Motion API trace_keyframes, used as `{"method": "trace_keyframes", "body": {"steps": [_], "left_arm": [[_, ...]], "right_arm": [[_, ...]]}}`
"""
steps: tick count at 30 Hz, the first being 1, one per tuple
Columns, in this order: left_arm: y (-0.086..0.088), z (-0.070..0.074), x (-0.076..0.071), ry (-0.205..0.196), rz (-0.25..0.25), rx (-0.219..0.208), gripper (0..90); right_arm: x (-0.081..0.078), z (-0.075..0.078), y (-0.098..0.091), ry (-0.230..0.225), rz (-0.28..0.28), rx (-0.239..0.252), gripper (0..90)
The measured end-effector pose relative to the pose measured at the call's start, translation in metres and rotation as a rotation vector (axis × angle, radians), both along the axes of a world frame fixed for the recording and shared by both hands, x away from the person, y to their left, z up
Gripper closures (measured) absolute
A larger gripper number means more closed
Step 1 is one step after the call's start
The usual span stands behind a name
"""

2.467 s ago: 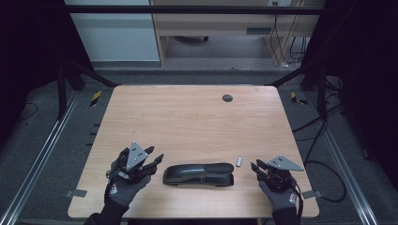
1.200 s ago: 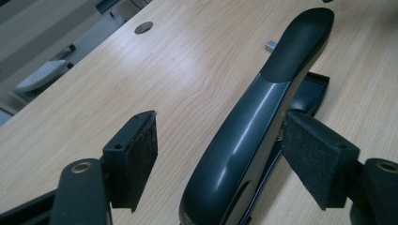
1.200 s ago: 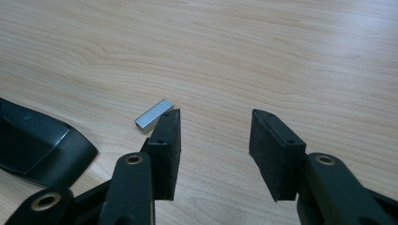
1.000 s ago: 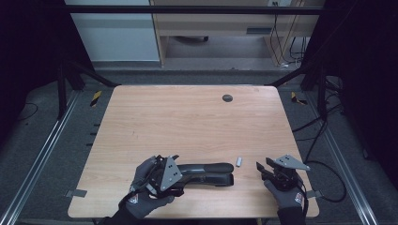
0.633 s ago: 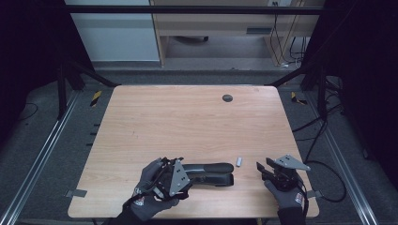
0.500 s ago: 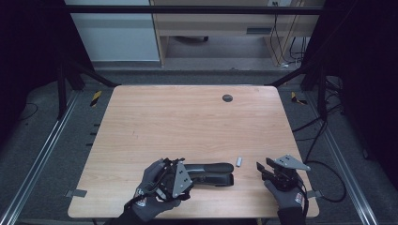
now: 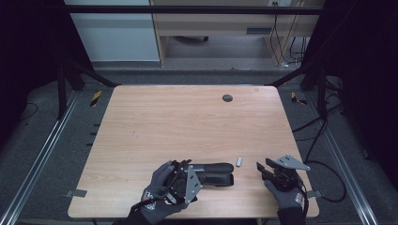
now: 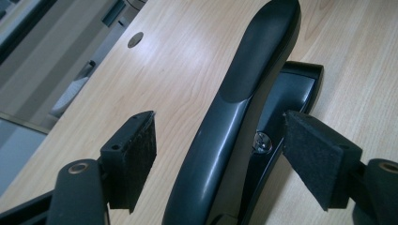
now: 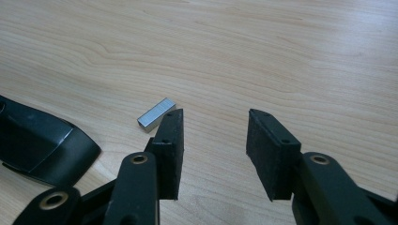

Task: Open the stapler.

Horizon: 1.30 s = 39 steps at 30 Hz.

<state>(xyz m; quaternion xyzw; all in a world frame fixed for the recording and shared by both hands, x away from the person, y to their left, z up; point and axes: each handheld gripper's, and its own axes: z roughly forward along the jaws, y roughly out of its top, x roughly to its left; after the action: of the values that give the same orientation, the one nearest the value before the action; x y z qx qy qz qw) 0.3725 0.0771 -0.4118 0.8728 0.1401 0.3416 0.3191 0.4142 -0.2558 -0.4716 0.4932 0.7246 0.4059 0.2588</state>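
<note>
A: Entry. Black stapler [image 7: 213, 172] lies on its side near the front edge of the table [image 7: 187, 117], left of centre. Left gripper [image 7: 187, 180] is at its rear end. In the left gripper view the pads stand spread, one on each side of the stapler's [image 8: 244, 117] arm, neither touching it.

B: So nothing is gripped yet?

A: Correct, the jaws straddle it with a gap on both sides. Right gripper [image 7: 264, 169] hovers near the front right of the table, also spread; its jaws have just been closing a little, with bare wood between them. A small strip of staples [image 9: 156, 114] lies just beside its left pad; the high view shows the same strip [image 7: 239, 161] close to the stapler's nose.

B: Handling notes?

A: Judgement only: the stapler looks rigid and moderately heavy for its size, with a glossy plastic shell, so likely slick. The top arm is hinged and may swing open if taken alone. Best hold is probably across both arm and base near the rear pivot, where the felt-like pads get flat sides.

B: And the staples?

A: Light, brittle strip; may snap or skid if pinched hard. Take it by its long sides, gently.
</note>
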Motion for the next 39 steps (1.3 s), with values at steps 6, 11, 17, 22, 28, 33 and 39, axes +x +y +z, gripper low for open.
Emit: {"method": "trace_keyframes", "body": {"steps": [6,11,17,22,28,33,39], "left_arm": [[-0.01,-0.001,-0.005,-0.037,-0.014,0.017,26.2],[-0.015,-0.003,-0.004,-0.038,-0.02,0.039,26.3],[-0.023,-0.004,-0.002,-0.045,-0.024,0.059,26.2],[-0.03,-0.004,0.001,-0.053,-0.031,0.079,26.3],[-0.036,-0.005,0.005,-0.054,-0.033,0.101,26.7],[-0.04,-0.009,0.004,-0.055,-0.035,0.109,27.2],[-0.045,-0.012,0.006,-0.057,-0.036,0.128,27.3]], "right_arm": [[0.0,0.0,0.0,-0.001,0.002,-0.005,58.8],[-0.001,0.001,0.001,0.006,0.004,0.002,59.7],[0.0,0.0,0.001,0.005,0.008,-0.005,61.3],[0.0,-0.001,0.001,0.004,0.01,-0.008,62.4],[-0.001,0.0,0.001,0.017,0.01,0.002,64.2],[-0.001,0.0,0.002,0.017,0.013,0.003,65.8],[-0.001,0.0,0.003,0.018,0.022,-0.002,67.4]]}}
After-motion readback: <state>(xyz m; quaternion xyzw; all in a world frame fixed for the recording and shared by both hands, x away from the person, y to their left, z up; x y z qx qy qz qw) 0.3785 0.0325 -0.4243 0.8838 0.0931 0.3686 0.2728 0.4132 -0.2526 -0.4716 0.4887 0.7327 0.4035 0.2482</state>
